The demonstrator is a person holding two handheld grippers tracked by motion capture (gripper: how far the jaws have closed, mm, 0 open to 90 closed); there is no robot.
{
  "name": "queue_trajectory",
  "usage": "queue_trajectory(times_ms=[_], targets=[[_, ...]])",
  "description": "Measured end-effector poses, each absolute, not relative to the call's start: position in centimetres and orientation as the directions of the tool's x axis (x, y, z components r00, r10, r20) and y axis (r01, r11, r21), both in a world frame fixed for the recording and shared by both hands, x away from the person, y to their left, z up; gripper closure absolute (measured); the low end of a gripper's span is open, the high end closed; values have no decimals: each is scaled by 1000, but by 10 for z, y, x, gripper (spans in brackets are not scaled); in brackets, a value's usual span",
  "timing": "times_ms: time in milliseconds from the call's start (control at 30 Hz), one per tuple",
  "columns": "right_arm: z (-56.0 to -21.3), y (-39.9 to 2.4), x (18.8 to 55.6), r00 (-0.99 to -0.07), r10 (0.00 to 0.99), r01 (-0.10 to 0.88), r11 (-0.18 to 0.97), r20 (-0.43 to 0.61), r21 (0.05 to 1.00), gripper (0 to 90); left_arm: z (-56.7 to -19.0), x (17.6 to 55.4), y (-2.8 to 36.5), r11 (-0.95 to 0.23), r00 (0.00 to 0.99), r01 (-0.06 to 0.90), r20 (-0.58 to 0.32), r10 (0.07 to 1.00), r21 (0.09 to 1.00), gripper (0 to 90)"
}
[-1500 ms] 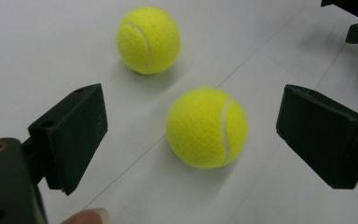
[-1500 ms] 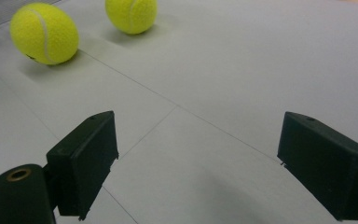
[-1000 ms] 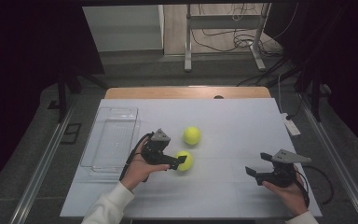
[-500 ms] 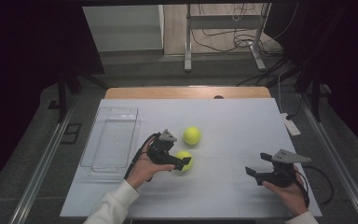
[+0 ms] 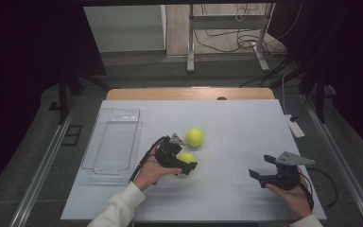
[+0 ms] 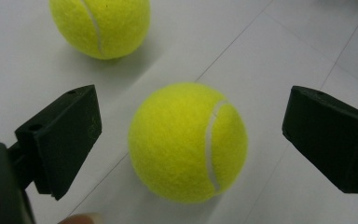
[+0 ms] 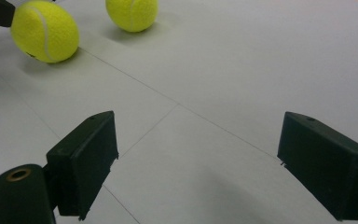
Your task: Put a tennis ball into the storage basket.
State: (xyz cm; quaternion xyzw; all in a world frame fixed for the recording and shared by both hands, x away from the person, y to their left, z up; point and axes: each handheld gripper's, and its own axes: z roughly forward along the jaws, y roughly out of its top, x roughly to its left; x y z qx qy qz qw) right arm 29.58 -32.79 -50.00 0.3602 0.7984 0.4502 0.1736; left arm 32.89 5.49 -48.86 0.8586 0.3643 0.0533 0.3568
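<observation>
Two yellow tennis balls lie on the white table top point(image 5: 236, 127). The near ball point(image 5: 187, 157) point(image 6: 186, 142) sits between the spread jaws of my left gripper point(image 5: 189, 162) point(image 6: 193, 112), which is open; neither jaw touches it. The far ball point(image 5: 194, 137) point(image 6: 100, 25) rests free just beyond. My right gripper point(image 5: 261, 168) point(image 7: 198, 135) is open and empty near the front right, low over bare table. Its view shows both balls point(image 7: 44, 30) point(image 7: 131, 13) farther off.
A clear plastic tray point(image 5: 113, 142) lies at the left of the table, beside my left hand. A white power strip point(image 5: 295, 127) sits at the right edge. Metal rails run along both sides of the table.
My left gripper has crept to the right, so its jaws now flank the near ball. The right gripper and the far ball have stayed put.
</observation>
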Motion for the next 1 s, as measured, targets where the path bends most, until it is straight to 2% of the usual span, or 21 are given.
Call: queue_trajectory(times_ms=[567,833,1000], targets=[[-501,-328,296,-680,731,422,338,47,841,122,-507,332,49,-536,728,614,-153,668,580,78],[-501,-328,296,-681,731,422,339,46,841,122,-510,330,48,-559,738,606,-138,660,567,252],[-501,-328,296,-681,731,421,341,45,841,122,-510,329,48,-568,746,595,-126,654,569,260]])
